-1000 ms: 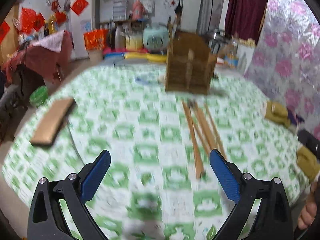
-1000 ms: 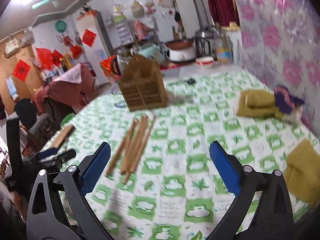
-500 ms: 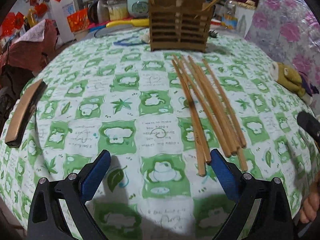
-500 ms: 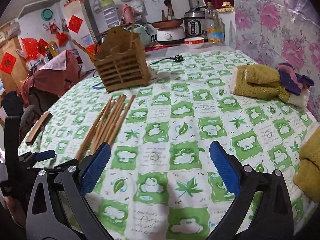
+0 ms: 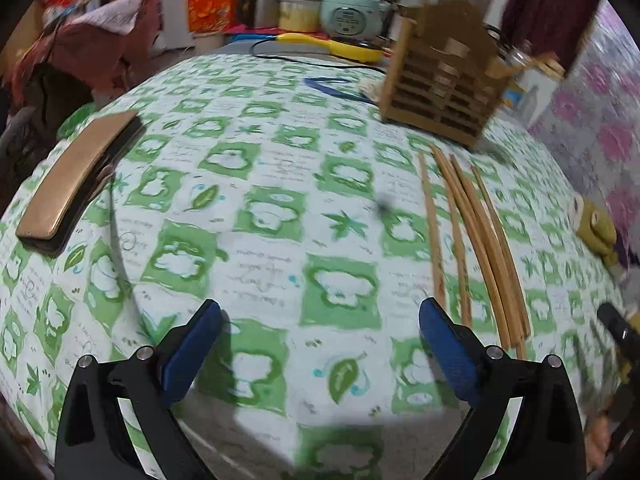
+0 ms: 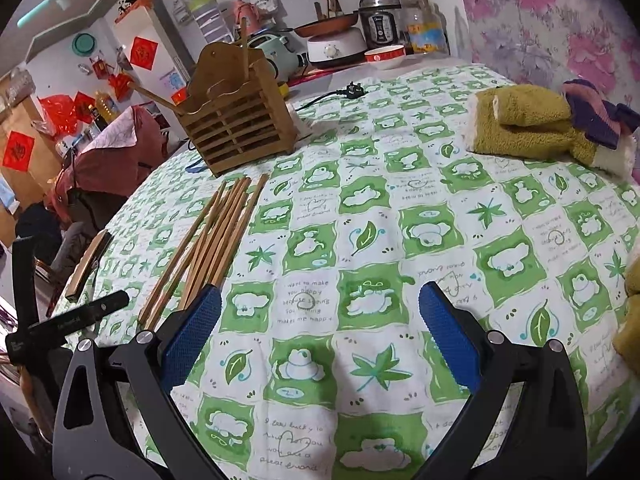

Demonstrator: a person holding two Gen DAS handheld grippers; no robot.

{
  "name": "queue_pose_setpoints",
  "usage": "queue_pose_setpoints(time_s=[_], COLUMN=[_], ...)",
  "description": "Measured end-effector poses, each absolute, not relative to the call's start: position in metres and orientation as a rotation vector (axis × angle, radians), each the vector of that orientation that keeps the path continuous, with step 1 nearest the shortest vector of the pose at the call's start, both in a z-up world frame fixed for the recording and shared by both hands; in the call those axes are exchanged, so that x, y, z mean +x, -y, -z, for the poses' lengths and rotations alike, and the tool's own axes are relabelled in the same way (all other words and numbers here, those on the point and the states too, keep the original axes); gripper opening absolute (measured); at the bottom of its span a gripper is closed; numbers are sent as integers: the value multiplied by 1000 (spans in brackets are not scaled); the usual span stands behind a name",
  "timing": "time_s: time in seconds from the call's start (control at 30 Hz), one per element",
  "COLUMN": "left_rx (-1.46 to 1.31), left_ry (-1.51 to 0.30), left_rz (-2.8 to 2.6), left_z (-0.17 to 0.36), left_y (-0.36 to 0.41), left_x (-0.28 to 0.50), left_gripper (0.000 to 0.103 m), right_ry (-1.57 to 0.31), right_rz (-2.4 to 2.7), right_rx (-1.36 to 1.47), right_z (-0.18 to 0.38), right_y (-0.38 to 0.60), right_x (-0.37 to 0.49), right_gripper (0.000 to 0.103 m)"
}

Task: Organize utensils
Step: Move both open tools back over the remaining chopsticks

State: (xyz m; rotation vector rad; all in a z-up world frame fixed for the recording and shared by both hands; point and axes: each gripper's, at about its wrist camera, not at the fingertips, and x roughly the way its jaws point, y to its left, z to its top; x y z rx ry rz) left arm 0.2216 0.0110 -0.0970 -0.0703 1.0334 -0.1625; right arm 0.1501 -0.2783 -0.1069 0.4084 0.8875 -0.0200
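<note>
Several wooden chopsticks (image 5: 472, 240) (image 6: 212, 240) lie side by side on the green-and-white tablecloth. Behind them stands a slatted wooden utensil holder (image 5: 440, 88) (image 6: 236, 120) with two chopsticks sticking out of it. My left gripper (image 5: 320, 340) hovers open over the cloth, its right finger close to the near ends of the chopsticks. My right gripper (image 6: 320, 320) is open too, with the chopstick ends just beyond its left finger. Neither holds anything.
A brown flat case (image 5: 76, 176) (image 6: 88, 260) lies near the table's left edge. Folded olive towels (image 6: 528, 124) and a purple cloth (image 6: 600, 116) sit at the right. A power cord with plug (image 6: 352, 90) and kitchen appliances (image 6: 380, 20) stand behind the table.
The left gripper has swung left and tilted, so the chopsticks now sit at its right and the brown case looms larger. The right gripper has dropped closer to the table.
</note>
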Motion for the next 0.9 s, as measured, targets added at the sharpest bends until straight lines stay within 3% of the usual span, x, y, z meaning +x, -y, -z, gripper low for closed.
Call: queue_pose_setpoints(time_s=[0.53,0.7,0.9], left_rx=[81,91,86], left_ry=[-1047,-1043,-1041], left_rz=[131,113,116], left_z=[106,106,106], left_y=[10,11,9], left_x=[221,220,219], left_gripper=[97,97,98], right_ry=[-902,-932,-975], right_rz=[3,-84,-151], right_rx=[368,178,-14], right_z=[108,107,110], right_y=[271,225,176], right_x=[151,152,156], right_gripper=[95,73,62])
